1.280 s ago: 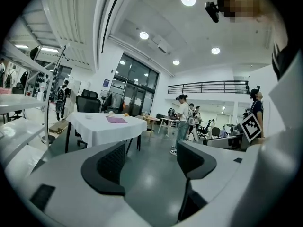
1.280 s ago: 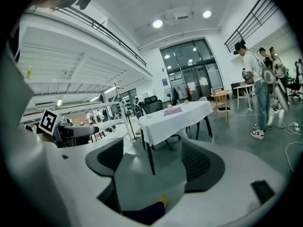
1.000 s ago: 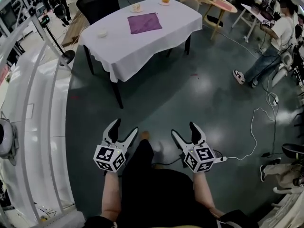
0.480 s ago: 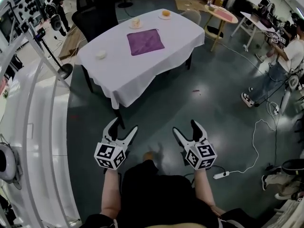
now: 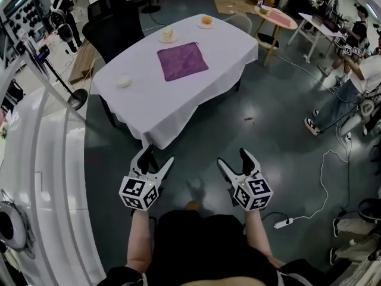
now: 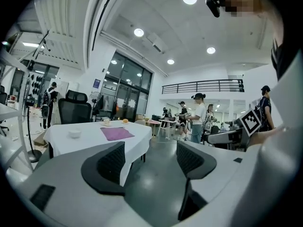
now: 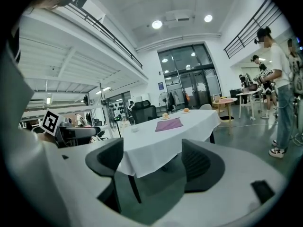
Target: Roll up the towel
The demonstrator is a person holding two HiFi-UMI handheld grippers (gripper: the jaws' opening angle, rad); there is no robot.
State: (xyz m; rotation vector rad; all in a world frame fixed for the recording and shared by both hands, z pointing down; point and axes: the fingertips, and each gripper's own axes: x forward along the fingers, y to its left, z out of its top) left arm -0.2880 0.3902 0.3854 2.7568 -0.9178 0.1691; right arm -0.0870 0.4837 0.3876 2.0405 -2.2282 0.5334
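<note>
A purple towel lies flat on a table with a white cloth, well ahead of me. It also shows small in the left gripper view, towel, and in the right gripper view, towel. My left gripper and right gripper are both open and hold nothing. They hang over the dark floor, short of the table's near corner, far from the towel.
On the table stand a small white bowl and two plates with food. A black office chair is behind it. A round wooden table and people are at the right. A cable and power strip lie on the floor. A white railing runs along the left.
The table has come nearer and lower in the head view as I walk toward it. Both grippers stay open and keep their pose in front of me.
</note>
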